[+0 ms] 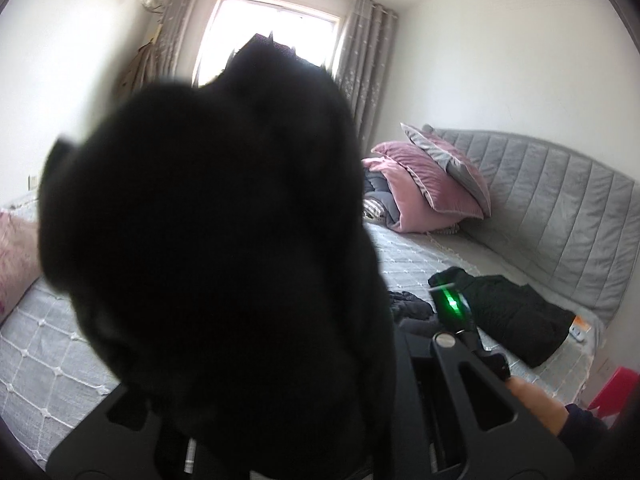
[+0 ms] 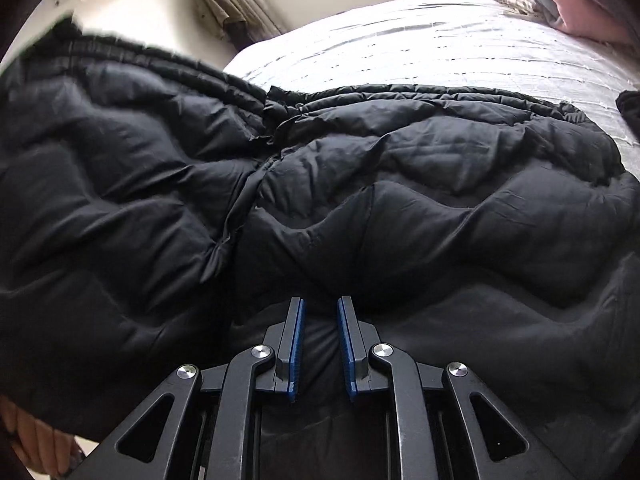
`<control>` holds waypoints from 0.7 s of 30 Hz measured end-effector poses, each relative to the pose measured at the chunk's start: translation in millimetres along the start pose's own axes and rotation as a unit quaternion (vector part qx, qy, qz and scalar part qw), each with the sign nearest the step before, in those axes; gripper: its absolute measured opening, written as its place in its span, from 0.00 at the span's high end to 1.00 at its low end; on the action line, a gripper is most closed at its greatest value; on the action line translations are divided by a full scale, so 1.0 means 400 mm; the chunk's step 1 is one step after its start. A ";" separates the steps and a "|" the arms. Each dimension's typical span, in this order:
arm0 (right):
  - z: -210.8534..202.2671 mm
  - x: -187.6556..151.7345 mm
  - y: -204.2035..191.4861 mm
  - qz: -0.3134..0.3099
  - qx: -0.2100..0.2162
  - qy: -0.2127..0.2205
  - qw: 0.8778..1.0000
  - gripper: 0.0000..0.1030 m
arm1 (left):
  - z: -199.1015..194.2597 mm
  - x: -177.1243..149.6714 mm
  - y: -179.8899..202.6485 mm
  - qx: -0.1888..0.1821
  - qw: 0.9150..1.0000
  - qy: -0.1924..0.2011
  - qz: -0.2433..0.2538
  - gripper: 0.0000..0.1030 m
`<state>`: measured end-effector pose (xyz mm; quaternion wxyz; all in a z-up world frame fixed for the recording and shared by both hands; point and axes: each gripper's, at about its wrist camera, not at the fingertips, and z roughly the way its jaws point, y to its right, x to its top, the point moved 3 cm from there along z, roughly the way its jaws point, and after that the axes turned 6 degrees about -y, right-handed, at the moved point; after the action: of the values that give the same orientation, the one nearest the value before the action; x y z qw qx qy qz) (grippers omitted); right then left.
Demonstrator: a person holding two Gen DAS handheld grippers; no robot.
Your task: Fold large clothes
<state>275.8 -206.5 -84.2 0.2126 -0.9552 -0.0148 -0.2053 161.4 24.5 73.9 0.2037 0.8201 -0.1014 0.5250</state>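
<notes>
A black puffer jacket (image 2: 360, 184) lies spread across the bed and fills the right wrist view. My right gripper (image 2: 322, 344) points down into it, its blue pads (image 2: 299, 344) a little apart with a puckered pinch of the fabric caught between them. In the left wrist view a lifted bunch of the same black jacket (image 1: 208, 248) stands right in front of the camera. It hides the left gripper's fingers, which hold it up. The right gripper's body with its green light (image 1: 452, 302) shows lower right, held by a hand (image 1: 532, 400).
The bed has a grey quilted cover (image 1: 48, 344) and a grey padded headboard (image 1: 560, 208). Pink and grey pillows (image 1: 424, 184) are piled at its head. Another dark garment (image 1: 516, 312) lies near the headboard. A red box (image 1: 616, 388) sits beside the bed. A hand (image 2: 28, 432) shows lower left.
</notes>
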 end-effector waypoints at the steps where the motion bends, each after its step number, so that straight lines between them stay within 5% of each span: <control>1: 0.005 0.000 0.001 -0.003 0.000 -0.002 1.000 0.83 | 0.012 0.003 0.022 0.002 1.000 -0.003 0.007 0.83; 7: 0.007 0.001 0.009 -0.020 0.013 -0.010 1.000 0.84 | 0.100 0.008 0.138 -0.014 0.999 -0.024 0.018 0.82; 11: -0.099 0.016 0.100 0.064 0.045 0.026 0.997 0.82 | 0.160 -0.016 0.228 -0.032 0.997 -0.049 0.042 0.75; 12: -0.142 0.014 0.139 0.087 0.031 0.042 0.995 0.82 | 0.175 -0.024 0.249 -0.044 0.996 -0.063 0.046 0.66; 15: -0.257 -0.007 0.260 0.142 -0.027 0.096 0.985 0.73 | 0.216 -0.061 0.315 -0.100 0.987 -0.110 0.054 0.43; 17: -0.308 -0.027 0.344 0.196 -0.030 0.118 0.973 0.50 | 0.231 -0.086 0.347 -0.138 0.980 -0.135 0.056 0.40; 21: -0.378 -0.068 0.446 0.260 -0.032 0.150 0.953 0.50 | 0.236 -0.109 0.345 -0.190 0.965 -0.180 0.031 0.37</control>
<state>213.2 -429.5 -41.6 0.2276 -0.8905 0.2727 -0.2843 167.6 -142.9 31.6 0.3178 0.8437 -0.2594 0.3463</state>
